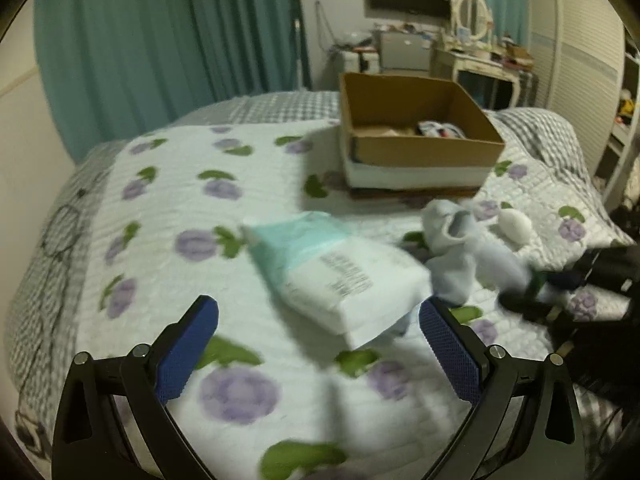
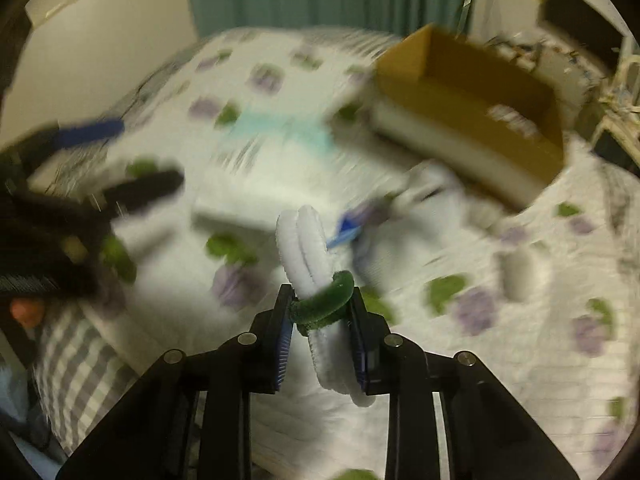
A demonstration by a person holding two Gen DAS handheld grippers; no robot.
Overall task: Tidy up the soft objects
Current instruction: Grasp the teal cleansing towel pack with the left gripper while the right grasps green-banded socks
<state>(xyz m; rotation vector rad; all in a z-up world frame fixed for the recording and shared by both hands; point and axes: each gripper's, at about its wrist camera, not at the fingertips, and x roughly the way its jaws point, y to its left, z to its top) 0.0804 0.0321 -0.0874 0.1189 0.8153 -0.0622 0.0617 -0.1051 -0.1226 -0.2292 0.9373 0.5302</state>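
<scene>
Left gripper [image 1: 319, 322], seen from its own wrist camera, has its two blue-padded fingers spread wide and holds nothing. It hovers over the bed quilt [image 1: 168, 208], which is white with purple flowers and green leaves. As landmark serves the cardboard box [image 1: 416, 136], which stands on the quilt at the far side. Nearer to the camera than the box lies a soft white and turquoise pack [image 1: 336, 268], between the box and the open fingers, its near corner close to the right pad. To the right of the pack, also in front of the box, lies a pale blue sock [image 1: 452, 248], and beside it a small white bundle [image 1: 514, 224]. Inside the box some small items show, too blurred to name. At the right edge the right gripper [image 1: 532, 292] appears dark and blurred.

From the right wrist camera, the right gripper [image 2: 322, 312] pinches a bundle of white pipe cleaners [image 2: 304, 248] tied by a green pipe cleaner [image 2: 326, 300]; the fingers press on the green ring from both sides. This bundle is in the air, nearer to the camera than the box [image 2: 472, 112] and to its left. The pack [image 2: 272, 152] lies left of the box, strongly blurred. The left gripper [image 2: 120, 160] shows at the left edge.
</scene>
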